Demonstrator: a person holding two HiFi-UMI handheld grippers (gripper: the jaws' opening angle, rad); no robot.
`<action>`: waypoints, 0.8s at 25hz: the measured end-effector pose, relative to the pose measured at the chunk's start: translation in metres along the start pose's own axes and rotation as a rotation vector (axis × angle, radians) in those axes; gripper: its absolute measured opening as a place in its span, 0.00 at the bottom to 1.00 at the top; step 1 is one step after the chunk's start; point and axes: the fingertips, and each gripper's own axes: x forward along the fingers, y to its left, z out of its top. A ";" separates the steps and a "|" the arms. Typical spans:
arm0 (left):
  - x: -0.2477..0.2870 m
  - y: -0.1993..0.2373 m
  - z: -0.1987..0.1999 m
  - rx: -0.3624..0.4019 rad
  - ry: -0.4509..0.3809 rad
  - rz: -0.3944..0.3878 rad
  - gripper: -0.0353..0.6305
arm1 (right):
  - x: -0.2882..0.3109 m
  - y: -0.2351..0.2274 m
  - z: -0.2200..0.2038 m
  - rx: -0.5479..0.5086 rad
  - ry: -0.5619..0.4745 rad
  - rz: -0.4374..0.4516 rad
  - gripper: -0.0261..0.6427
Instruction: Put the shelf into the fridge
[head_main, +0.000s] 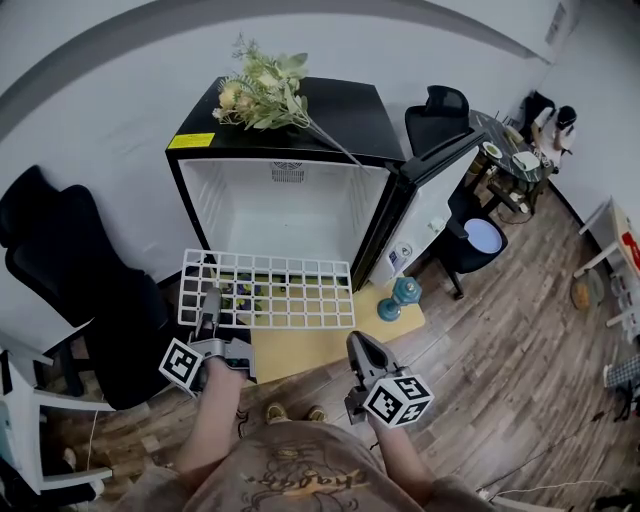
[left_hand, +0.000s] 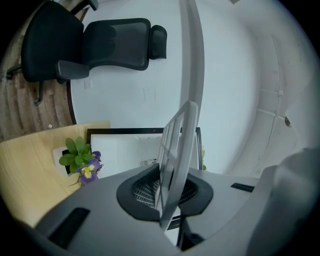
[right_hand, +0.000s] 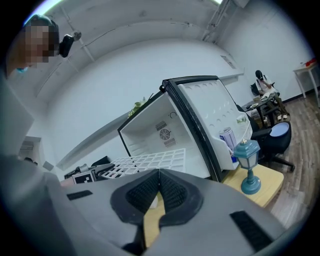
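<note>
1. Head view: the wire shelf (head_main: 270, 290) hangs roughly level in front of the open fridge (head_main: 285, 210), above a small table (head_main: 300, 350). Only the left gripper (head_main: 211, 303) holds it, at its near left edge. Held at one end, it could sag or twist and catch the fridge frame, or swing into the lamp (head_main: 403, 297) on the table. The right gripper (head_main: 357, 345) sits near the shelf's right corner, touching nothing.
2. Left gripper view: the jaws are clamped on the shelf's thin edge bar. So narrow a hold could slip if the shelf tips.
3. Right gripper view: the jaws are pressed together and empty. The shelf lies ahead, apart from them.
</note>
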 end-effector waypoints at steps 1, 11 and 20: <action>0.000 0.000 0.000 -0.006 -0.002 0.000 0.13 | 0.000 0.002 -0.003 0.009 0.007 0.013 0.03; -0.002 0.000 0.004 -0.056 -0.016 -0.008 0.13 | 0.010 0.020 -0.026 0.125 0.085 0.130 0.28; -0.003 -0.002 -0.004 -0.088 0.000 -0.019 0.13 | 0.029 0.026 -0.019 0.458 -0.005 0.240 0.49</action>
